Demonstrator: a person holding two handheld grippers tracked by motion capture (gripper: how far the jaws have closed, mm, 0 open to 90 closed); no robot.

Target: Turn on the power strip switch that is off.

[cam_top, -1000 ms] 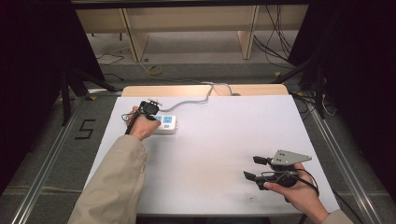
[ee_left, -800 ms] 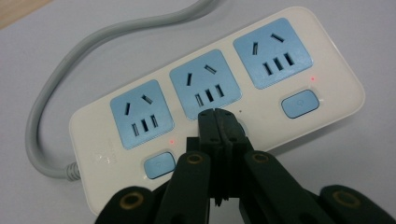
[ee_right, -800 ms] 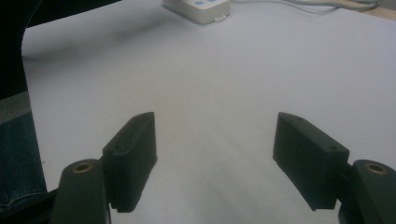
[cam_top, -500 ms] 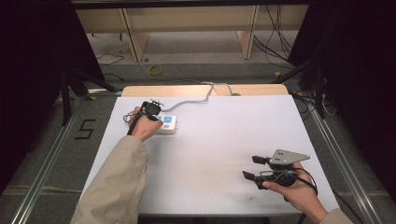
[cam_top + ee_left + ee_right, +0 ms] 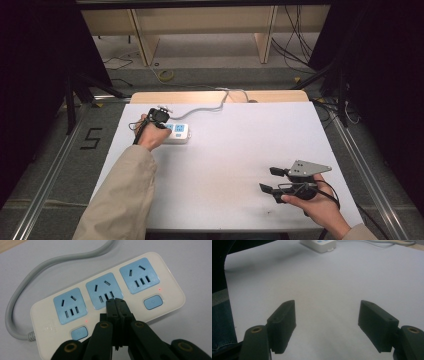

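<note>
Left gripper (image 5: 116, 301): its jaws are pressing flat together with nothing between them, and the tips are hovering over or touching the lower edge of the middle socket; contact cannot be told.
Right gripper (image 5: 327, 322): its jaws are standing wide apart, holding nothing, and hanging over the bare table (image 5: 240, 150) near the front right corner.
Power strip (image 5: 110, 302): it is lying flat near the table's back left corner, white with three blue sockets, two blue buttons and small red lights glowing.
Cable (image 5: 37, 272): grey, it is curving from the strip's end toward the back edge.
</note>
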